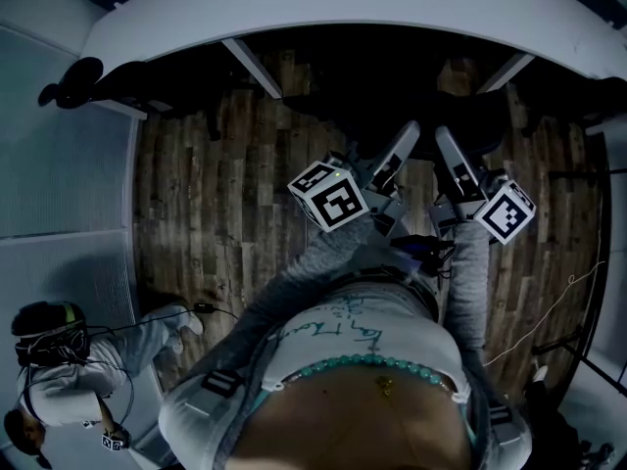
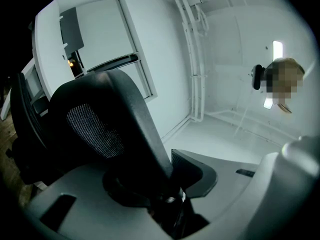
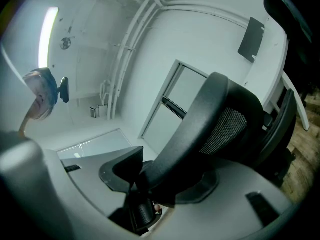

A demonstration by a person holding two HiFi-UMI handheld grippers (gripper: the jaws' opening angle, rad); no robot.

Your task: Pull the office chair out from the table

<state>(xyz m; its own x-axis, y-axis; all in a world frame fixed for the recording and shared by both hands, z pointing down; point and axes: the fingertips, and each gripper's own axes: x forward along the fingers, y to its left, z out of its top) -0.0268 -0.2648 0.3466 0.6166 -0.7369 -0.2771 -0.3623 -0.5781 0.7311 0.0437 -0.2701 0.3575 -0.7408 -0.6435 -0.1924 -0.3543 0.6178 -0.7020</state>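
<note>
So here's where I'm at: both tongs are on the office chair (image 2: pixel 100 129), which sits at the far middle of the scene, tucked up against the white table (image 1: pixel 343 8); it's too dark under there to make out the seat. The left gripper (image 2: pixel 167 184) has its jaws clamped on the dark rim of the backrest. The right gripper (image 3: pixel 150 176) is clamped on that same rim just to the right, with the mesh panel showing past the jaws in both gripper views. I'd call it grasp done, pull not begun, since the chair looks fully parked at the table. Next move as I see it: draw both hands evenly toward me over the wooden floor (image 1: pixel 216 184) so it rolls near instead of swivelling. The grip is only on a curved edge, so I'd go slow or it may slip. A person (image 1: pixel 69 370) sits at the near left, well apart from the path
</note>
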